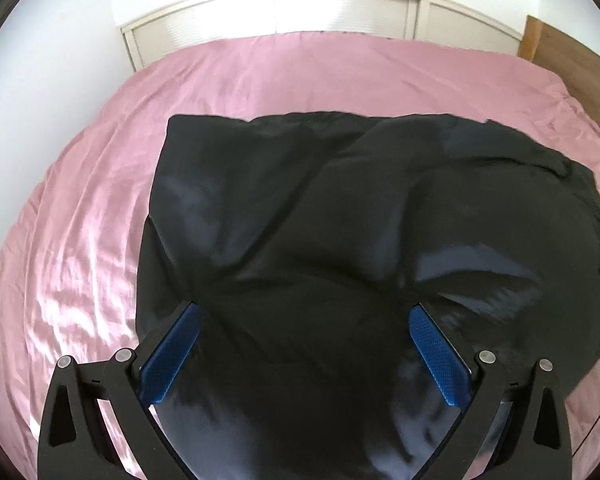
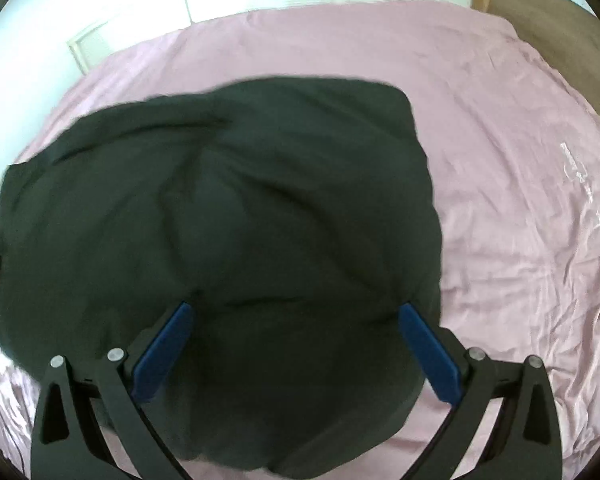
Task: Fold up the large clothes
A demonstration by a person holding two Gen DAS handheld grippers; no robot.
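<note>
A large black garment (image 1: pixel 340 220) lies rumpled on a pink bed sheet (image 1: pixel 80 220). It also shows in the right wrist view (image 2: pixel 240 208), spread over the pink sheet (image 2: pixel 520 220). My left gripper (image 1: pixel 304 314) is open, its blue pads wide apart above the near part of the garment. My right gripper (image 2: pixel 296 312) is open too, over the garment's near right part. Neither holds cloth. The garment's near edge is hidden under the grippers.
The bed reaches back to white louvred closet doors (image 1: pixel 340 12). A brown wooden headboard (image 1: pixel 572 52) stands at the far right, also in the right wrist view (image 2: pixel 540 12). A white wall (image 1: pixel 40 60) is to the left.
</note>
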